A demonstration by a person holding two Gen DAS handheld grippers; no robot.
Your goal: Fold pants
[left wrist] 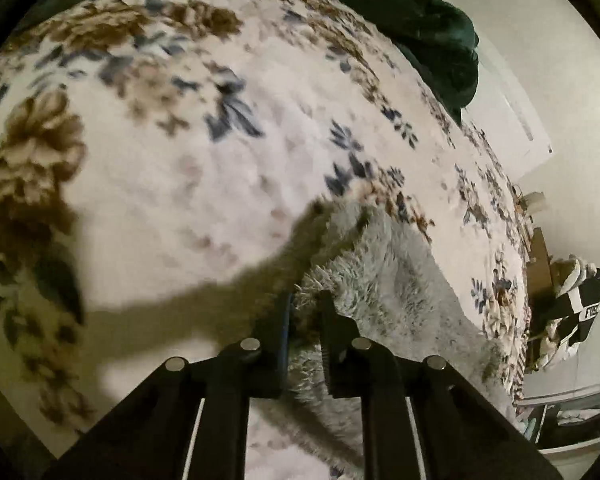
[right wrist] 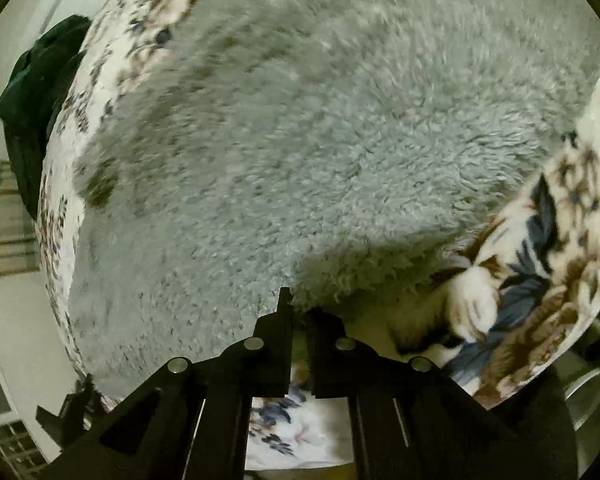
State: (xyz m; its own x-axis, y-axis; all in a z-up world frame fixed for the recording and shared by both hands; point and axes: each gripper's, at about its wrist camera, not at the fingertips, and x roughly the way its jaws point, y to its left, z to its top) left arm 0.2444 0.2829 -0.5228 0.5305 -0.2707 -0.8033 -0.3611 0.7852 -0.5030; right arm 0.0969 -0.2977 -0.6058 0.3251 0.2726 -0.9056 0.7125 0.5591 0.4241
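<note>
The pants are grey fluffy fleece point(right wrist: 320, 128), lying on a floral blanket point(left wrist: 160, 152). In the left wrist view my left gripper point(left wrist: 305, 304) is shut on an edge of the grey pants point(left wrist: 388, 280), which trail off to the right over the blanket. In the right wrist view my right gripper point(right wrist: 298, 312) is shut on the near edge of the pants, whose wide fleece surface fills most of the view ahead. The pinched edge is lifted a little, with shadow under it.
A dark green garment point(left wrist: 424, 28) lies bunched at the blanket's far edge; it also shows in the right wrist view point(right wrist: 36, 92). White wall point(left wrist: 572, 92) and cluttered items point(left wrist: 568, 300) stand beyond the bed at right. A floral blanket fold point(right wrist: 540, 280) sits right of the right gripper.
</note>
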